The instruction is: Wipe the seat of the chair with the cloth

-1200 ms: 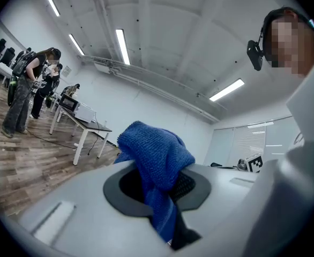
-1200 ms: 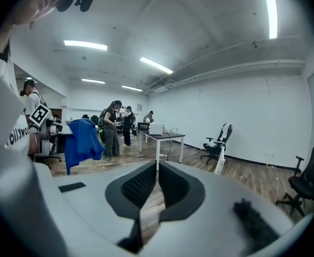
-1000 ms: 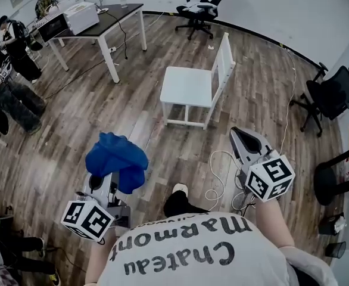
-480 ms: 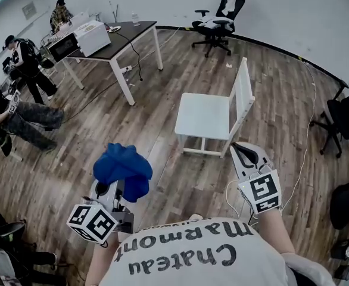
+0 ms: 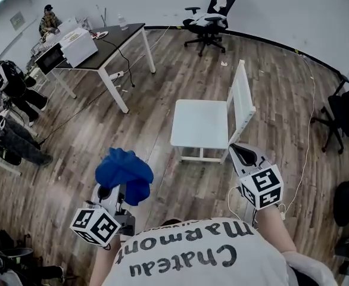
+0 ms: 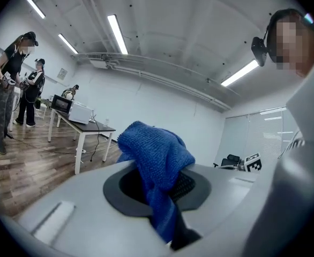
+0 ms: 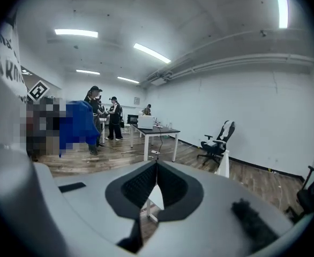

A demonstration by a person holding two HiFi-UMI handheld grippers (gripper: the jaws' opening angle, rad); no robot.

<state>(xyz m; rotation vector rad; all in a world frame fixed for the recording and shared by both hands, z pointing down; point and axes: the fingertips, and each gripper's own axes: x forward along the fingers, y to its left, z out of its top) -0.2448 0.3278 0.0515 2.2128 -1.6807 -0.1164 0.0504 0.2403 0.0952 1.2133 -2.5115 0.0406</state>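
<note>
A white wooden chair [image 5: 205, 123] stands on the floor ahead, its flat seat bare and its slatted back to the right. My left gripper [image 5: 116, 182] is held low at the left, shut on a bunched blue cloth [image 5: 124, 173] that billows above the jaws; the same blue cloth [image 6: 156, 167] fills the left gripper view. My right gripper [image 5: 241, 152] hovers just off the chair's near right corner, jaws shut with nothing between them. In the right gripper view the chair [image 7: 222, 164] shows past the closed tips [image 7: 156, 164].
A dark-topped table [image 5: 112, 45] with white boxes stands at the far left, with people beside it. Black office chairs [image 5: 209, 15] sit at the back wall and at the right [image 5: 346, 113]. A white cable [image 5: 302, 142] trails over the wooden floor on the right.
The view has shifted, so the chair now lies closer in front of the right gripper. Both grippers keep their pose, the cloth still held in the left one.
</note>
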